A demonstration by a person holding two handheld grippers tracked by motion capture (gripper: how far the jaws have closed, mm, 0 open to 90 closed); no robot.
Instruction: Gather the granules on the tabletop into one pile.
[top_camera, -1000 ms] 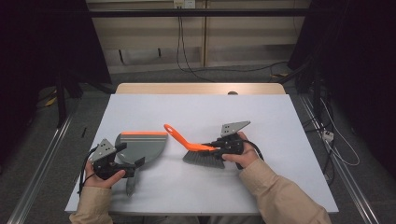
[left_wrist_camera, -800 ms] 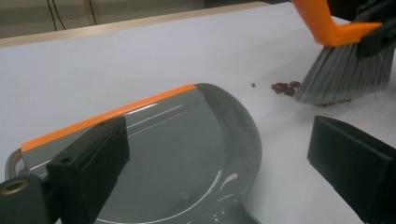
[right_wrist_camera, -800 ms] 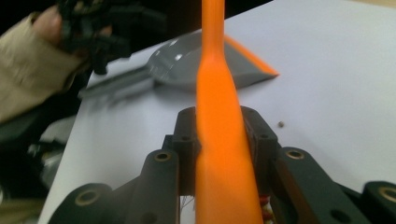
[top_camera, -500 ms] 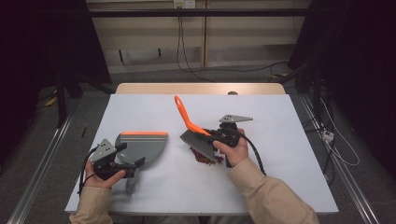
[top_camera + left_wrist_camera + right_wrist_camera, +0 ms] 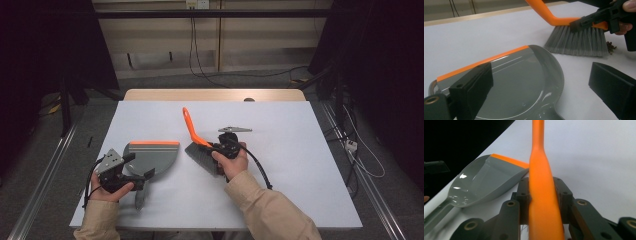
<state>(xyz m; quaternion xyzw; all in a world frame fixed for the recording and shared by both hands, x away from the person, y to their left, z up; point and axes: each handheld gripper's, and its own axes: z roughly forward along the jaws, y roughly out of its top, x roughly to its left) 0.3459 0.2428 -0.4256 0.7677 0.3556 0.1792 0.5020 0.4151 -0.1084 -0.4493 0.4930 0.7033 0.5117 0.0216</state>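
The right gripper (image 5: 220,149) is clamped on the orange back of the brush (image 5: 200,150), its jaws pressed against both sides of the handle as the right gripper view shows. Over the last second the brush has swung: a second ago its handle lay low and pointed left across the table, and now it stands up and leans away, with the bristles (image 5: 577,41) set down on the white table (image 5: 300,150). The hand has also shifted toward the person's side. A small pile of brown crumbs (image 5: 611,46) sits just beside the bristles on the side away from the dustpan (image 5: 150,157).

The left gripper (image 5: 127,172) has not moved; its jaws stand wide on either side of the dustpan's handle end, not pressing it as far as I can tell. The dustpan lies flat, orange lip toward the brush, so the sweep toward it looks ready to start
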